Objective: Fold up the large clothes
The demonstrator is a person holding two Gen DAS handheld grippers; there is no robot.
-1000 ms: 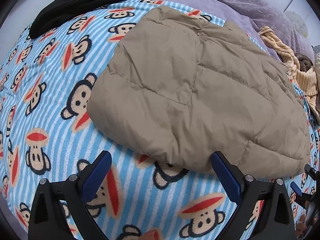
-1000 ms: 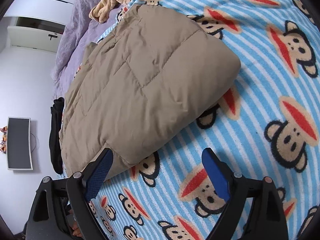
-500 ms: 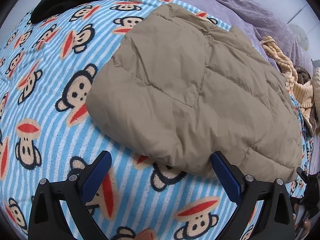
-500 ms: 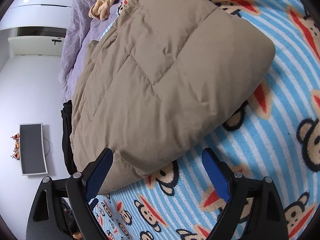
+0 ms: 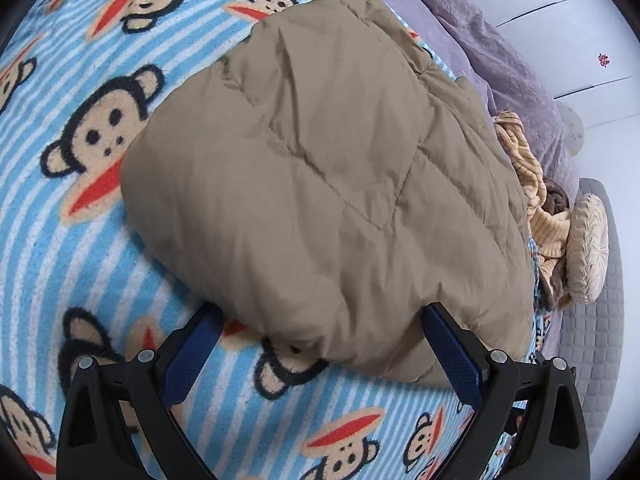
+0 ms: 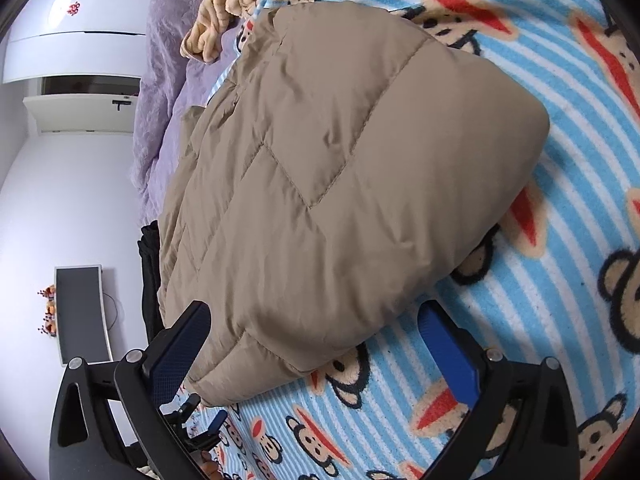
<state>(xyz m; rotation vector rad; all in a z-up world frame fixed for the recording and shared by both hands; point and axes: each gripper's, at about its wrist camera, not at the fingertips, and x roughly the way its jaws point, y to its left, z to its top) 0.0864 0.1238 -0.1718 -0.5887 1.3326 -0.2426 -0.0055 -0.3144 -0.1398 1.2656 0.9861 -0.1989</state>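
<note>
A tan quilted puffer jacket [image 5: 328, 184] lies folded into a thick bundle on a blue striped monkey-print blanket [image 5: 80, 240]. My left gripper [image 5: 320, 356] is open, its blue-padded jaws astride the jacket's near edge, which bulges between them. In the right wrist view the same jacket [image 6: 340, 192] fills the middle. My right gripper [image 6: 316, 348] is open with the jacket's near folded edge between its jaws. Neither gripper holds any cloth. The left gripper's tips [image 6: 200, 428] show below the jacket in the right wrist view.
A purple bedspread [image 5: 500, 52] lies beyond the blanket. A yellow knitted garment [image 5: 536, 200] and a round cream cushion [image 5: 588, 248] sit at the right. A black garment [image 6: 150, 272] lies past the jacket's far side. A monitor [image 6: 80, 312] stands by the white wall.
Both grippers have moved in closer to the jacket, whose near edge now lies between each pair of jaws. The jaws stay open. The jacket has not moved.
</note>
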